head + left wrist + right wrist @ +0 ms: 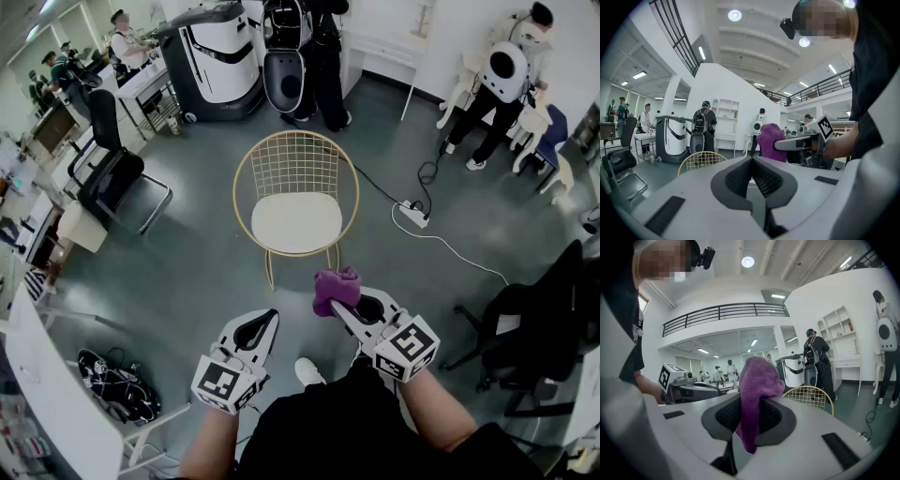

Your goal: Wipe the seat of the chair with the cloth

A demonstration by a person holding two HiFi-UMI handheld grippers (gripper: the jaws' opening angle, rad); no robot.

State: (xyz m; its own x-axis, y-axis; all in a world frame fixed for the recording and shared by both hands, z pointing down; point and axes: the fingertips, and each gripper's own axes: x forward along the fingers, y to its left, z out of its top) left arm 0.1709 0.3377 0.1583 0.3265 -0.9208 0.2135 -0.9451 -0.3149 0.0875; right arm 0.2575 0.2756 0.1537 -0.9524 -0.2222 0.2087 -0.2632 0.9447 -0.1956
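Chair: gold wire back, white seat, at 12 o'clock from both grippers, apart from them.
Cloth: purple, bunched, off the seat, clamped between the jaws of the right gripper.
Left gripper: at 9 o'clock of the right, jaws together, apparently on nothing.
Marker cube: black-and-white pattern.

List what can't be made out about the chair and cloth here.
- Chair seat, head view: too small to show dirt or stains.
- Chair, left gripper view: its seat is hidden behind the left gripper's body.
- Cloth, right gripper view: the pinched part is hidden between the right gripper's shut jaws.
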